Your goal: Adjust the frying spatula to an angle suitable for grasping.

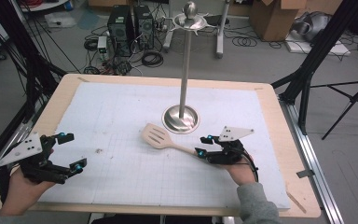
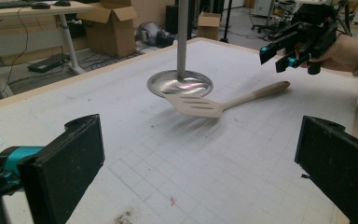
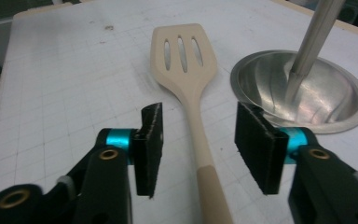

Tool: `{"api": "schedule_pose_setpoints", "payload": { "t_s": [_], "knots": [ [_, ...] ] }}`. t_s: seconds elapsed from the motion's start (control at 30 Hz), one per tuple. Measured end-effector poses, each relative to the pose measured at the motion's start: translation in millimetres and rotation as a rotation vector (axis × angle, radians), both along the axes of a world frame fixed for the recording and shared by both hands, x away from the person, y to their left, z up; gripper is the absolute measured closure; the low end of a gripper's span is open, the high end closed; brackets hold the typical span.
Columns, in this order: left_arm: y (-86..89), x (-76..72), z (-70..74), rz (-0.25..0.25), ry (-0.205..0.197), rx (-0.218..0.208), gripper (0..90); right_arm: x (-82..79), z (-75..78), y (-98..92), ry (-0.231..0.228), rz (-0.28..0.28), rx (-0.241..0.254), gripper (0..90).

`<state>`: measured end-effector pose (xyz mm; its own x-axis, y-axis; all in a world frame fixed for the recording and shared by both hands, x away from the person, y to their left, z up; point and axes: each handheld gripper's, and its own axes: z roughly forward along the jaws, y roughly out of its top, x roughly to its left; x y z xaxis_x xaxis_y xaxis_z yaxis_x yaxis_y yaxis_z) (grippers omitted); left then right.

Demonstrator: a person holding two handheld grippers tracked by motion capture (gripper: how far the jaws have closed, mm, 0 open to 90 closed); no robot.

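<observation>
The right gripper (image 1: 204, 145) is lying low over the white mat (image 1: 121, 121), carried by a hand entering from the near edge with the wrist level and the jaws pointing toward the table's middle. Its jaws are standing partly open, one on each side of the handle of the beige slotted spatula (image 1: 161, 138), and the pads are not pressing on it. The spatula is lying flat on the mat, its blade just beside the round base of the steel utensil stand (image 1: 182, 116). The left gripper (image 1: 72, 151) is hovering near the table's left edge, tilted forward, jaws spread wide and holding nothing.
</observation>
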<state>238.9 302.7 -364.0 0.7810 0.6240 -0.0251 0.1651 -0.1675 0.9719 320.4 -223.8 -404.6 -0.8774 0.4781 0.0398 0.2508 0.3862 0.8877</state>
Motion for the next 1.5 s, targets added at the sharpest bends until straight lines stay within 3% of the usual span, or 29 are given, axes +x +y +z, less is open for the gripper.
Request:
{"api": "schedule_pose_setpoints", "payload": {
  "t_s": [0.43, 0.73, 0.93, 1.4, 1.5],
  "knots": [
    [7.8, -8.5, -4.4, 0.032, 0.013, 0.011, 1.8, 16.2, -6.0, 24.1, 0.023, 0.029, -0.038, 70.9],
    [15.3, -16.2, -5.7, 0.055, 0.017, 0.015, 1.8, 27.0, -12.5, 40.4, 0.049, 0.045, -0.105, 86.9],
    [19.1, -21.3, -7.1, 0.070, 0.022, 0.018, 1.8, 34.4, -17.0, 47.0, 0.074, 0.035, -0.134, 89.6],
    [24.3, -28.5, -11.3, 0.085, 0.038, 0.037, 1.8, 47.3, -25.7, 75.7, 0.063, 0.044, -0.231, 89.7],
    [24.8, -29.6, -11.6, 0.086, 0.038, 0.041, 1.8, 50.4, -25.4, 77.3, 0.061, 0.046, -0.216, 89.8]
  ]
}}
